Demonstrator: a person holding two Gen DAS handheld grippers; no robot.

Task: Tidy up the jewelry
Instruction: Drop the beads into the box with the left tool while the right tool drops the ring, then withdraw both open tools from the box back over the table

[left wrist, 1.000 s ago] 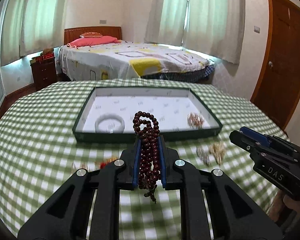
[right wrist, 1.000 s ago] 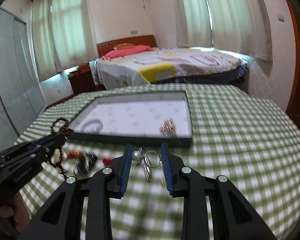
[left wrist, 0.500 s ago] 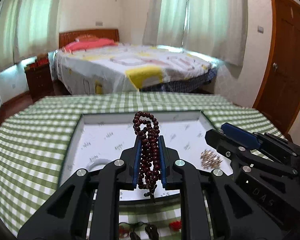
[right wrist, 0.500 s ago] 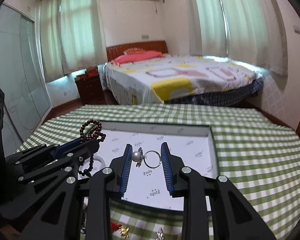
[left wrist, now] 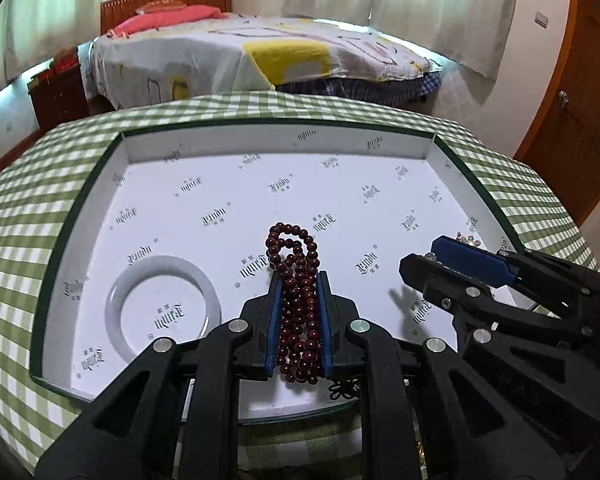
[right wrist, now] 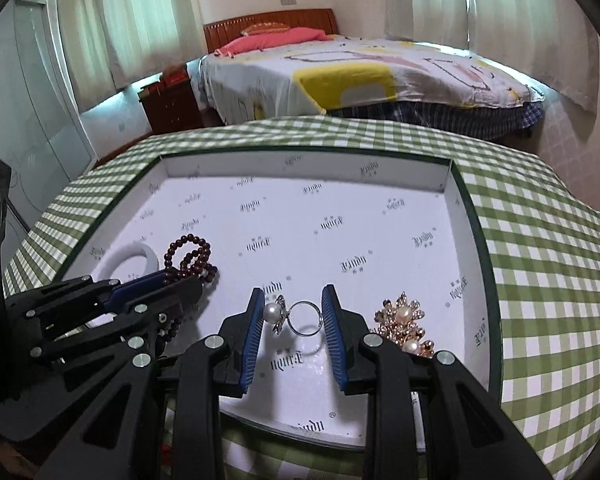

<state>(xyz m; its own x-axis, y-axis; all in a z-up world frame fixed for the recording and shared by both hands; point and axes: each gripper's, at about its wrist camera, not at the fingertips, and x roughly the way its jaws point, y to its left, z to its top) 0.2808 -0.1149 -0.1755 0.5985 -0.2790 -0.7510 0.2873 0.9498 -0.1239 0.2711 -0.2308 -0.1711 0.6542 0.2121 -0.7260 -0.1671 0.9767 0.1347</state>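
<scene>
My left gripper (left wrist: 299, 280) is shut on a dark red bead bracelet (left wrist: 296, 276) and holds it over the white tray (left wrist: 76, 216), right of a white bangle (left wrist: 116, 292) lying inside. My right gripper (right wrist: 293, 300) is shut on a pearl ring (right wrist: 292, 314), low over the tray's (right wrist: 474, 216) near right part. A gold pearl brooch (right wrist: 404, 322) lies in the tray just right of it. The right gripper shows at the right of the left wrist view (left wrist: 456, 256); the left gripper shows at the left of the right wrist view (right wrist: 172, 284).
The tray sits on a round table with a green checked cloth (right wrist: 548, 248). A bed (right wrist: 364, 68) and a wooden nightstand (right wrist: 172, 100) stand beyond the table. A wooden door (left wrist: 572, 92) is at the right. Small jewelry pieces (left wrist: 420, 450) lie under the grippers at the near table edge.
Both grippers have moved forward and down from above the table's near edge to low over the tray, each still holding its piece.
</scene>
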